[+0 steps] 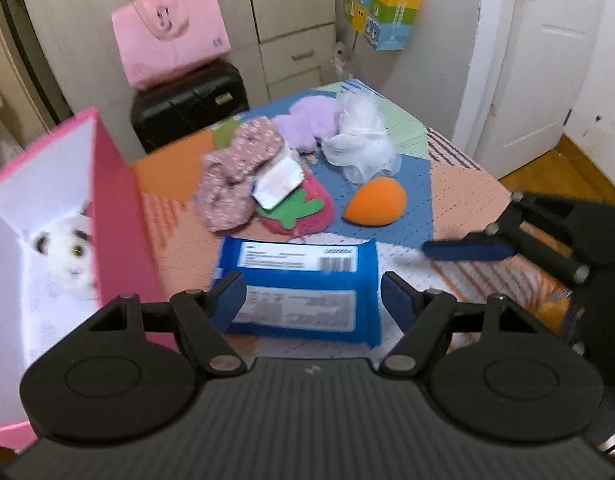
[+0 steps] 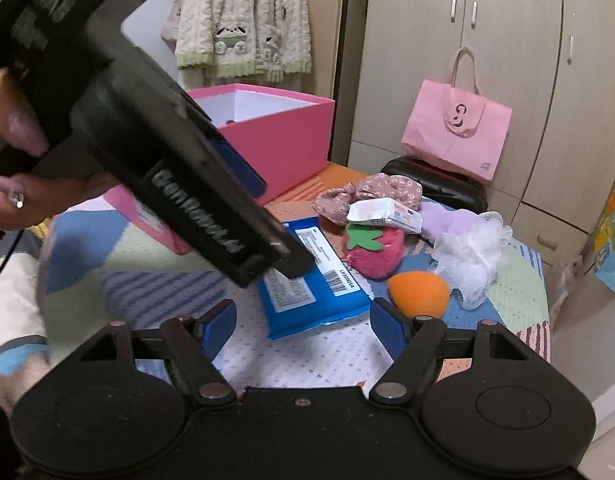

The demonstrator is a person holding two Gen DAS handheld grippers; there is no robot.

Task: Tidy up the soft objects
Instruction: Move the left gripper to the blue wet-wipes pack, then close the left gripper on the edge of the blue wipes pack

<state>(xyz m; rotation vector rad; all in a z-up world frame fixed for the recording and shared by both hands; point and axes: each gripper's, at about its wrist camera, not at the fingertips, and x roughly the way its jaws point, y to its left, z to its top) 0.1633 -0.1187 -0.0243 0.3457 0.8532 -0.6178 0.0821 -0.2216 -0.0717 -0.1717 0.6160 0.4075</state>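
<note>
A blue wipes pack [image 1: 303, 288] lies on the patchwork cloth just ahead of my left gripper [image 1: 313, 300], which is open with a finger at either side of the pack's near end. The pack also shows in the right wrist view [image 2: 307, 284]. My right gripper [image 2: 303, 328] is open and empty, above the cloth near the pack. Behind lie an orange sponge [image 1: 375, 202], a white mesh pouf [image 1: 359, 140], a purple plush [image 1: 311, 120], a floral scrunchie [image 1: 235, 168], a pink strawberry plush [image 1: 299, 208] and a small white packet [image 1: 277, 180]. A pink box [image 1: 115, 200] at the left holds a white plush toy [image 1: 69, 256].
A black case [image 1: 191, 100] with a pink bag [image 1: 169, 32] stands behind the table by the cupboards. A white door [image 1: 547, 52] is at the right. In the right wrist view the left gripper's body [image 2: 167, 160] crosses the upper left, hiding part of the box [image 2: 279, 136].
</note>
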